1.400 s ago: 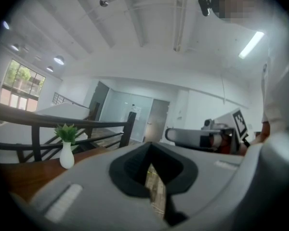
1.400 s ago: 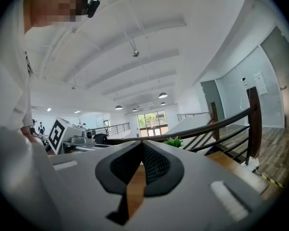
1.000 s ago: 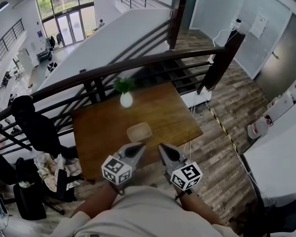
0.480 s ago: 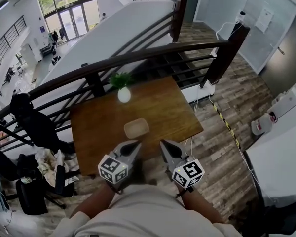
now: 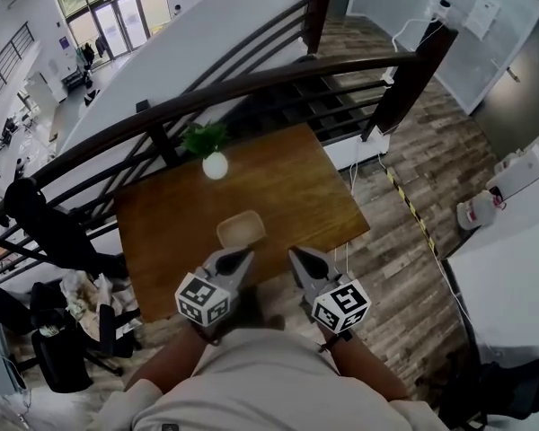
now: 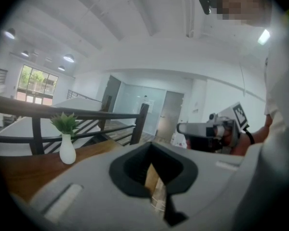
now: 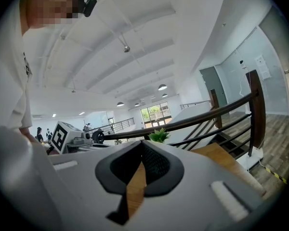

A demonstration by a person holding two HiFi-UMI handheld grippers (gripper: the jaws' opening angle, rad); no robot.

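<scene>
Closest to me, I hold my left tongs (image 5: 240, 256) and my right tongs (image 5: 298, 257) side by side in front of my chest, both pointing forward, a small gap between the two. Each pair is pressed together and pinches nothing. In the left gripper view only a thin sliver of wood and floor shows through the dark pads. The right gripper view shows the same narrow slit, with brown wood behind it. Their marker cubes sit nearest my body. The tips hang over the near edge of the table (image 5: 305, 205).

Just ahead of the left tongs, the dish (image 5: 241, 228) lies flat on the table. It is shallow, tan and squarish with rounded corners, apart from both tips, and nearer the left pair than the right.

Farther along the same line, near the table's far edge, a small white vase (image 5: 215, 165) stands upright with a green plant in it. It is well clear of the dish.

Behind the table runs a dark railing (image 5: 251, 83) with slanted bars. Beyond that, stairs (image 5: 337, 106) lead down. Off to my left, something dark hangs over a chair (image 5: 45, 227) beside the table. To my right, on the plank floor, stands a white jug (image 5: 478, 210).
</scene>
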